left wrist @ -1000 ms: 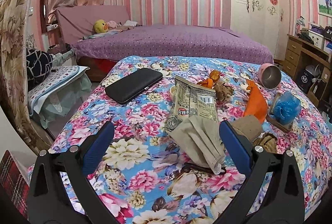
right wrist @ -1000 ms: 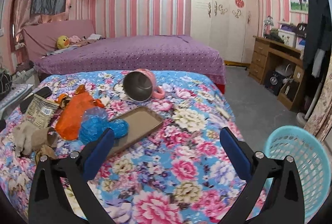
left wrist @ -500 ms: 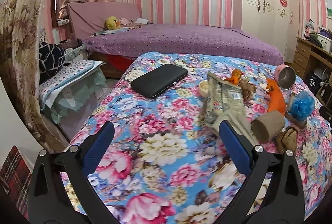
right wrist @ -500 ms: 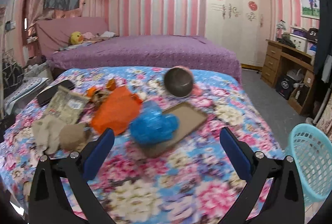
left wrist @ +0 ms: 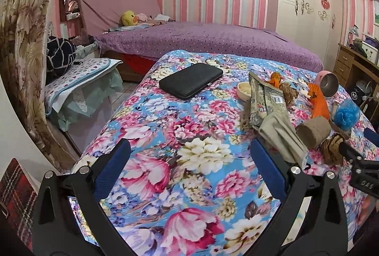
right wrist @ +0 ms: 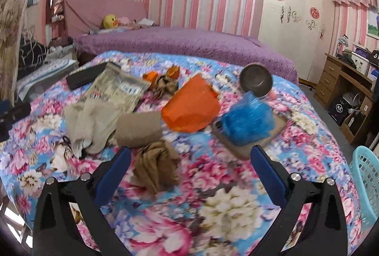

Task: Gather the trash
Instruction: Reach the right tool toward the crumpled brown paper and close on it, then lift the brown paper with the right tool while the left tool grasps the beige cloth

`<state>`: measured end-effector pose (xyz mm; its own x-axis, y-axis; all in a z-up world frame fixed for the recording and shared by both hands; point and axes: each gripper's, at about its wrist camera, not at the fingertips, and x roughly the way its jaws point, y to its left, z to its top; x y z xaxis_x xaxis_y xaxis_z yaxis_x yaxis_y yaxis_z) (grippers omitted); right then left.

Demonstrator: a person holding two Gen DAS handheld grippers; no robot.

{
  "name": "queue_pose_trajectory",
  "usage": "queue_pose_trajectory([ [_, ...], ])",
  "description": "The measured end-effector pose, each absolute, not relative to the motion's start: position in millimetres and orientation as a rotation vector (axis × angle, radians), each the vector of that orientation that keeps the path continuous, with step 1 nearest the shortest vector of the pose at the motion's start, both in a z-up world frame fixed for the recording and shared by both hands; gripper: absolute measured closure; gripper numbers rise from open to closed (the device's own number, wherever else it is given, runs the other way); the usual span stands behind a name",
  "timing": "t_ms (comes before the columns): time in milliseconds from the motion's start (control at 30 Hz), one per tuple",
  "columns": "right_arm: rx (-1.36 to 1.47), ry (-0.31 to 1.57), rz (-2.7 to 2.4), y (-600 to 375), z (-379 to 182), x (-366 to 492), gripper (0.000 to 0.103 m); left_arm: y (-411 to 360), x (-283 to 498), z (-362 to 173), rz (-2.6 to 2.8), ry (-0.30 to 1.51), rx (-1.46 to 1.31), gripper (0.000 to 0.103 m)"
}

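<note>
Both my grippers are empty with jaws spread wide — right gripper (right wrist: 189,168) hangs low over the flowered bed cover (right wrist: 225,208), left gripper (left wrist: 188,167) is off to the side over bare cover. Nearest trash to my right jaws is the crumpled brown paper wad (right wrist: 156,169), lying just ahead, a little toward the left finger. I'd judge it light and springy: it should crush rather than slip, so take it across the middle of the bulk, not by a loose flap. Just behind it lies the cardboard roll (right wrist: 138,128) on its side — stiff-ish but hollow, likely to dent; grip across the barrel. Touching that is a limp beige cloth (right wrist: 87,123), soft, needs a pinch on a bunched fold. The flat snack packet (right wrist: 113,92) looks slick and thin, hard to get under on soft bedding; go for a raised edge. The orange plastic bag (right wrist: 191,109) and blue plastic bag (right wrist: 248,123) are flimsy; the blue one sits on a brown tray (right wrist: 279,124), so pinch high. The teal basket (right wrist: 366,182) is at the right edge, off the bed. This view is motion-blurred, so fine texture is a guess.
</note>
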<state>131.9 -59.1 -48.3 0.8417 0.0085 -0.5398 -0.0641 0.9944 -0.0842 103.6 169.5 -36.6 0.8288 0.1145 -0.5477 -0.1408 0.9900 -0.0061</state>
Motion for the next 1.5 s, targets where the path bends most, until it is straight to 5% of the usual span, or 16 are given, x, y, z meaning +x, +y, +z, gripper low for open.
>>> queue_pose_trajectory([
  [200, -0.111, 0.615, 0.099, -54.2, -57.1, 137.9, 0.031, 168.9, 103.4, -36.6, 0.108, 0.584, -0.069, 0.005],
  [433, -0.109, 0.597, 0.239, -54.6, -53.6, 132.7, 0.078, 150.0, 104.9, -34.9, 0.083, 0.581, -0.053, 0.005],
  [667, -0.054, 0.578, 0.248, -85.0, -41.8, 132.8, 0.093, 119.0, 109.2, -33.0, 0.034, 0.587, -0.041, 0.005],
  [1100, -0.011, 0.583, 0.18, -136.4, -37.7, 138.8, 0.092, 69.9, 136.9, -48.0, -0.039, 0.666, -0.053, 0.008],
  [1167, -0.003, 0.594, 0.168, -139.6, -39.9, 139.6, 0.091, 64.2, 143.1, -51.6, -0.052, 0.687, -0.051, 0.017],
  [1233, -0.001, 0.603, 0.149, -142.1, -42.7, 141.6, 0.081, 59.4, 149.4, -57.3, -0.062, 0.723, -0.038, 0.043],
  [1300, 0.005, 0.603, 0.137, -143.8, -44.4, 141.6, 0.046, 58.4, 152.8, -62.2, -0.072, 0.755, -0.042, 0.06],
  [1400, 0.005, 0.589, 0.126, -143.1, -42.9, 139.7, 0.044, 64.5, 150.6, -59.4, -0.095, 0.748, -0.072, 0.079],
  [1500, 0.001, 0.587, 0.135, -138.6, -43.2, 138.4, 0.04, 75.3, 142.4, -48.5, -0.105, 0.711, -0.105, 0.084],
])
